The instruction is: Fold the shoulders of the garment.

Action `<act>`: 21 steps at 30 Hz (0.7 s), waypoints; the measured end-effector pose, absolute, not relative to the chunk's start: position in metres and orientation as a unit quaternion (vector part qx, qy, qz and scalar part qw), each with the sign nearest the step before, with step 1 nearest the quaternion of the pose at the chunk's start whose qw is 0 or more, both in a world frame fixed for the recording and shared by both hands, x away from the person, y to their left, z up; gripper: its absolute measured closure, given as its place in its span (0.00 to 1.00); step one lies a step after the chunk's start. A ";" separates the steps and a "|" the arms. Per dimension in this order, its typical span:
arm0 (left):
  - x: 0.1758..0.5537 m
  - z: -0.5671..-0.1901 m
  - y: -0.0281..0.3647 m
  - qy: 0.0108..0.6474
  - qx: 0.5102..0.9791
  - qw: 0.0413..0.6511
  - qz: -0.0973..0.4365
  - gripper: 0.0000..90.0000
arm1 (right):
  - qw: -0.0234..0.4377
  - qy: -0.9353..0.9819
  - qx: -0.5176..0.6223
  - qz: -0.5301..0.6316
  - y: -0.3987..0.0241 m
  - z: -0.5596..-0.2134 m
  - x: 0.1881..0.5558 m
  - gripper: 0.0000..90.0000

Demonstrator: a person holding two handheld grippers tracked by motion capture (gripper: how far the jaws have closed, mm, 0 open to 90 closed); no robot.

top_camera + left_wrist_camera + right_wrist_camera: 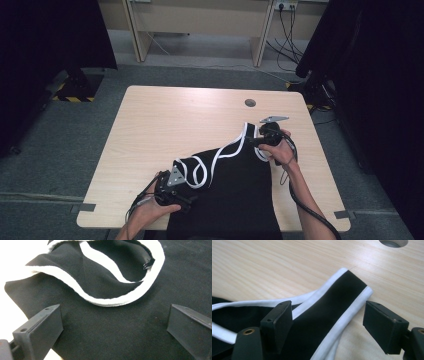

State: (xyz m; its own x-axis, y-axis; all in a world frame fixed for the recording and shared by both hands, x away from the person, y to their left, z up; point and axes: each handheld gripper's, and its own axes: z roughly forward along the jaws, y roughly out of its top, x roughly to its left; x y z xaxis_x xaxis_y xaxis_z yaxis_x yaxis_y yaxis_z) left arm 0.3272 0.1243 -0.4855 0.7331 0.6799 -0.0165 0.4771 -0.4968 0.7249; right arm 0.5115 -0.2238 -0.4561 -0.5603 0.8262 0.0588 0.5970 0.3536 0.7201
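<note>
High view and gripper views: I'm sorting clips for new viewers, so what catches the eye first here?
A black garment with white trim lies on the near half of the pale wooden table, hanging over its near edge. The right gripper stands open astride the far shoulder strap; the left gripper is open over the near-left shoulder.

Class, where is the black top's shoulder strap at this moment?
In the right gripper view, the shoulder strap lies on the table between the right gripper's open jaws, near the cable hole.
</note>
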 end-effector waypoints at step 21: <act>0.327 -0.485 0.124 0.339 0.854 0.370 0.137 0.00 | 0.139 0.816 0.419 0.373 -0.215 -0.471 0.526 0.92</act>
State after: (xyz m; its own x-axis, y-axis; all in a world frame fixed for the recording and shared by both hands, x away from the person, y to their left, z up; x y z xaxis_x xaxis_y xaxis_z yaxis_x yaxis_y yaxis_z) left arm 0.3272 0.1244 -0.4855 0.7330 0.6800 -0.0165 0.4771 -0.4966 0.7251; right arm 0.5256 -0.2152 -0.4708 -0.6101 0.7877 0.0858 0.5804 0.3705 0.7252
